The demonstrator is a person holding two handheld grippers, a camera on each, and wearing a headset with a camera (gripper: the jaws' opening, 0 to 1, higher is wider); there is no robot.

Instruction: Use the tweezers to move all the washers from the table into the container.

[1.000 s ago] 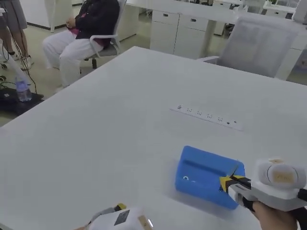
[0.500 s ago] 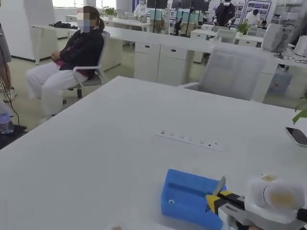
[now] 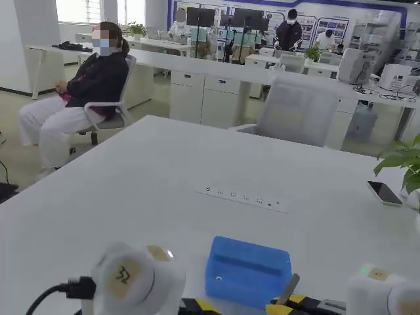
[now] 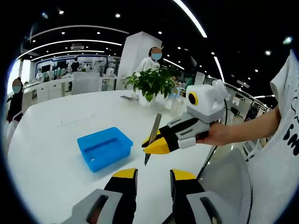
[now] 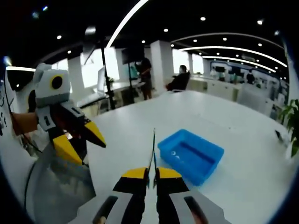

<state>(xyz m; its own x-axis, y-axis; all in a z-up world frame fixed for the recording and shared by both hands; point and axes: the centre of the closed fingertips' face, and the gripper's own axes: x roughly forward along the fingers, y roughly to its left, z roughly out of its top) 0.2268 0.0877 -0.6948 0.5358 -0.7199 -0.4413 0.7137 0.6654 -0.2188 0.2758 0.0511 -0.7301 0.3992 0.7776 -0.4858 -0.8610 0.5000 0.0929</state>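
White table (image 3: 131, 197) in open office, blue container (image 3: 248, 270) on it. Power strip (image 3: 241, 196) beyond container, phone (image 3: 382, 192) to its far right, seated person (image 3: 79, 105) far left beyond.

Inside container, small ring (image 5: 174, 153), too small to identify.

Right gripper (image 5: 153, 175) clamped on tweezers (image 5: 153, 149), near container. Left gripper (image 4: 154, 179) jaws apart. In head view, both grippers cut off by lower edge.

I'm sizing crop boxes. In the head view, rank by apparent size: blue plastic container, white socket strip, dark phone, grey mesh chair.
1. grey mesh chair
2. blue plastic container, nearest the camera, so flattered
3. white socket strip
4. dark phone
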